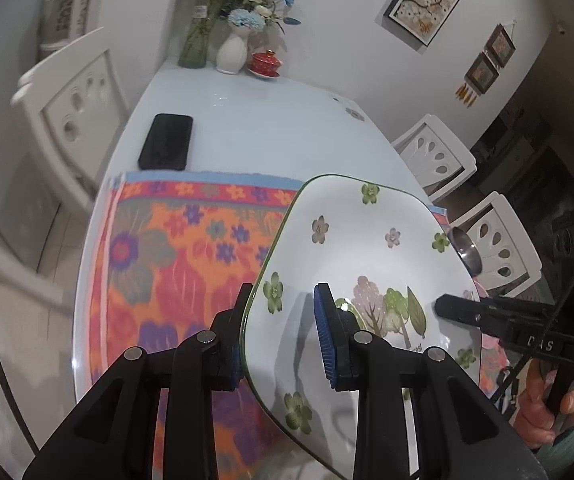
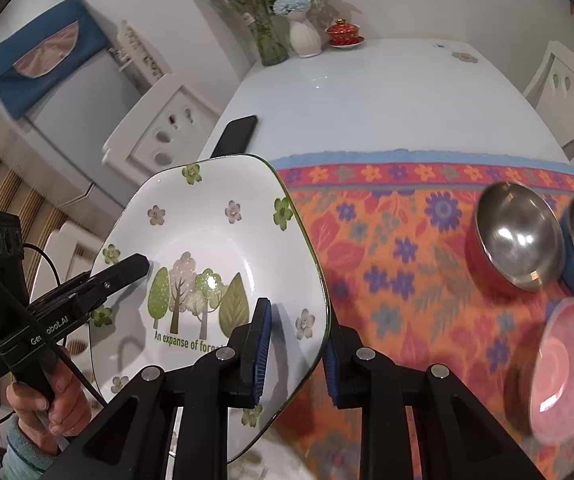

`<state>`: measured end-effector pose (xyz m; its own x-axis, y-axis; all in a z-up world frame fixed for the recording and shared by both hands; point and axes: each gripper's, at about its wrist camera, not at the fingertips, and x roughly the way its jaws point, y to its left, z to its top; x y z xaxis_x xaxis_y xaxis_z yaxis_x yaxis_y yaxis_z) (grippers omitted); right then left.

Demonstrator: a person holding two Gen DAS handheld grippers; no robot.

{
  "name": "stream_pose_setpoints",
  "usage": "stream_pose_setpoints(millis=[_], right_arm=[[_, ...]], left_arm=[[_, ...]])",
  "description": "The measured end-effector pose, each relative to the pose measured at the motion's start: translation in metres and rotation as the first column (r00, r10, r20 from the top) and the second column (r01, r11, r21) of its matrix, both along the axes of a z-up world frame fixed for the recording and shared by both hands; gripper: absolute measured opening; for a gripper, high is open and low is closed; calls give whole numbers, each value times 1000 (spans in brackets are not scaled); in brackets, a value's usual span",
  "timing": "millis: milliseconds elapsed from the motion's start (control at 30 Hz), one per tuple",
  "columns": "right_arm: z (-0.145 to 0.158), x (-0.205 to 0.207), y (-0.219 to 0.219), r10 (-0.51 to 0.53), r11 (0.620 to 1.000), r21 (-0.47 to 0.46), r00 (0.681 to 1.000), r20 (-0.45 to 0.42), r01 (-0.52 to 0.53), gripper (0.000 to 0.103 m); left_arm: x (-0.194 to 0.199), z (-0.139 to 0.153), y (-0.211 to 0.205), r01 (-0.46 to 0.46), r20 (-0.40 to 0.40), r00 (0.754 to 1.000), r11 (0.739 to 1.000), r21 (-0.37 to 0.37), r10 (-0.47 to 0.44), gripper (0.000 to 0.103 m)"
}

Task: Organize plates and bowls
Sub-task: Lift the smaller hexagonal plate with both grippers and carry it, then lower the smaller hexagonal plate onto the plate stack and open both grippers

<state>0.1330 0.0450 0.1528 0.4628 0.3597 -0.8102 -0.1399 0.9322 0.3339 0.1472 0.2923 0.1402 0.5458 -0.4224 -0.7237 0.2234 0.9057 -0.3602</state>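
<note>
Above the floral cloth (image 1: 175, 264), both grippers (image 1: 283, 332) (image 2: 297, 344) clamp the plate's (image 1: 351, 248) opposite rims.

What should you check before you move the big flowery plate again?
1. Left gripper pinches the plate by its rim: ok.
2. Right gripper pinches the opposite rim: ok.
3. Plate is lifted off the floral cloth: ok, it looks raised and tilted.
4. Plate is level: not ok, it slopes.
5. The two steel bowls and the pink bowl sit apart from the plate: ok.
6. Phone is out of the way: ok, it lies beyond the cloth.
</note>
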Motion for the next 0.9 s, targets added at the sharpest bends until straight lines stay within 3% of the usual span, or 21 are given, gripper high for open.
stream_pose_setpoints(millis=[467,900], right_arm=[[-21,-117,-6,52,999,21,997,-64,-50,23],[-84,-162,2,111,993,-25,973,-202,-119,26]], left_arm=[[-118,-12,-5,-76,-38,996,997,-4,76,26],[-179,-73,-4,-135,-171,976,991,3,133,26]])
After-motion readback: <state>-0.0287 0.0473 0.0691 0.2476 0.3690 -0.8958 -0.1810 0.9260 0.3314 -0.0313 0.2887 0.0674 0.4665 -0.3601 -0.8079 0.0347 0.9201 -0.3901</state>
